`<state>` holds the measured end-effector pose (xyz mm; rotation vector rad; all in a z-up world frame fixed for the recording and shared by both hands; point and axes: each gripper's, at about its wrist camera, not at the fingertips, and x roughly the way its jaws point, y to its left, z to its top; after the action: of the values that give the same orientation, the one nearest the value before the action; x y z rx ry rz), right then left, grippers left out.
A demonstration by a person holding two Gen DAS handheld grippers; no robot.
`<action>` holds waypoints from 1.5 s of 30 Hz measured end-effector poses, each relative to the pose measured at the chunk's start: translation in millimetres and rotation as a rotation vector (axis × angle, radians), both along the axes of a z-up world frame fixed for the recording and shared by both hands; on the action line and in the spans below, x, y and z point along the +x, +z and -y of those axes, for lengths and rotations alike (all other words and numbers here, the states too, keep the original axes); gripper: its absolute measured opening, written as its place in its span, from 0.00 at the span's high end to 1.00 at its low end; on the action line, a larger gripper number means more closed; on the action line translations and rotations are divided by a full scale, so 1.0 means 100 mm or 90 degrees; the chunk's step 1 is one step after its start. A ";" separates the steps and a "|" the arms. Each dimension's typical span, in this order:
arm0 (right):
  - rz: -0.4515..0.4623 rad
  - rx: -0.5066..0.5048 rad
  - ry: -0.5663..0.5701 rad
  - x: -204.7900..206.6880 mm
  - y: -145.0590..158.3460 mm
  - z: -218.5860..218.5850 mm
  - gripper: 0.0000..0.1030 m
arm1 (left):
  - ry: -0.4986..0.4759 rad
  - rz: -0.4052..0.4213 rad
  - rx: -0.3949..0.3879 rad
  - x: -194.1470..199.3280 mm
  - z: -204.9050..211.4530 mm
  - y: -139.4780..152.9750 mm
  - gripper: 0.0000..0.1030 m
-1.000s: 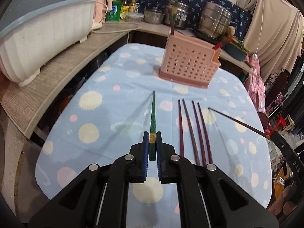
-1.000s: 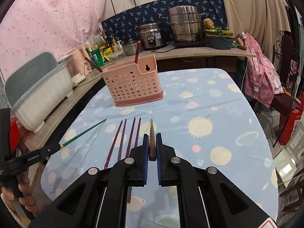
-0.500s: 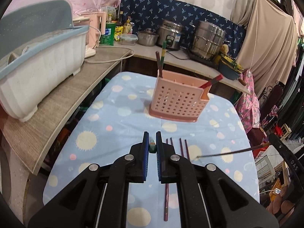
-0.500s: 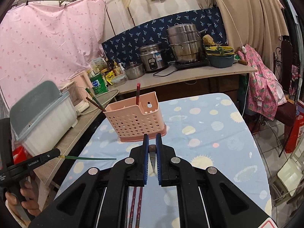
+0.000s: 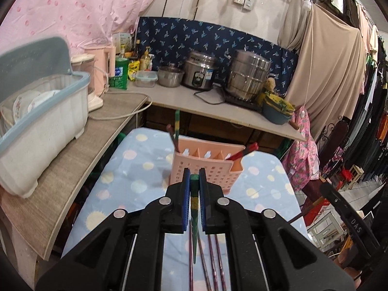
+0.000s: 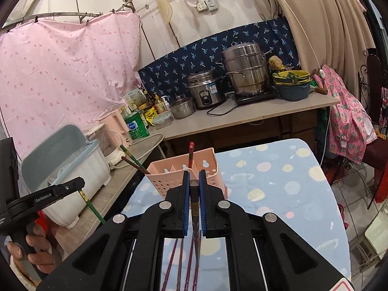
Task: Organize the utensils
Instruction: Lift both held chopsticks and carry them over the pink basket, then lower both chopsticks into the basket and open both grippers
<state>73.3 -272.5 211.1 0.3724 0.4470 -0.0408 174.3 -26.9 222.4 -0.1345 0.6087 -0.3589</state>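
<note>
My left gripper [image 5: 194, 181] is shut on a green chopstick [image 5: 194, 218] that hangs point down, raised above the table. My right gripper [image 6: 194, 184] is shut on a dark brown chopstick [image 6: 195, 215], also hanging down. A pink perforated utensil holder [image 5: 208, 167] stands ahead on the spotted blue tablecloth [image 5: 135, 169], with a green, a brown and a red chopstick in it. It also shows in the right wrist view [image 6: 169, 179]. Several dark red chopsticks [image 5: 213, 262] lie on the cloth below the grippers. The left gripper with the green chopstick also shows in the right wrist view [image 6: 82, 186].
A white dish rack with a grey-blue lid [image 5: 41, 111] sits on the wooden counter [image 5: 80, 150] at left. Pots, a rice cooker [image 5: 201, 72] and bottles stand on the back counter. The table's right edge drops to the floor [image 6: 363, 194].
Both grippers have lifted and tipped up, so each chopstick now hangs down instead of pointing forward. The views have risen from the table to the holder and back counter.
</note>
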 end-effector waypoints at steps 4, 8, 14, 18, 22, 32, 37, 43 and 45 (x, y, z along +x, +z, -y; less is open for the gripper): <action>0.033 0.007 0.009 0.18 0.22 0.02 0.93 | -0.004 0.034 -0.016 0.13 0.07 0.27 0.94; 0.079 0.009 0.013 0.39 0.52 0.04 0.93 | 0.005 0.079 -0.032 0.32 0.15 0.61 0.94; 0.126 -0.002 0.012 0.82 0.87 0.05 0.93 | 0.034 0.136 -0.035 0.67 0.24 0.95 0.94; 0.147 0.002 0.000 1.10 0.99 0.11 0.93 | 0.054 0.153 -0.031 0.90 0.27 1.01 0.94; 0.155 0.005 -0.012 1.36 1.05 0.16 0.93 | 0.061 0.160 -0.029 1.12 0.32 0.98 0.94; 0.087 0.004 -0.010 1.89 0.62 0.18 0.93 | 0.064 0.114 -0.006 1.54 0.46 0.51 0.94; 0.043 0.002 -0.009 2.05 0.33 0.18 0.93 | 0.066 0.083 0.006 1.68 0.48 0.26 0.93; 0.013 0.003 -0.009 2.12 0.12 0.19 0.92 | 0.056 0.065 0.016 1.74 0.49 0.06 0.93; 0.013 0.000 -0.013 2.11 0.10 0.18 0.90 | 0.054 0.065 0.023 1.72 0.50 0.03 0.92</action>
<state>283.9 -290.8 220.8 0.3771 0.4231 -0.0571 346.6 -77.1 225.2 -0.1068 0.5072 -0.2715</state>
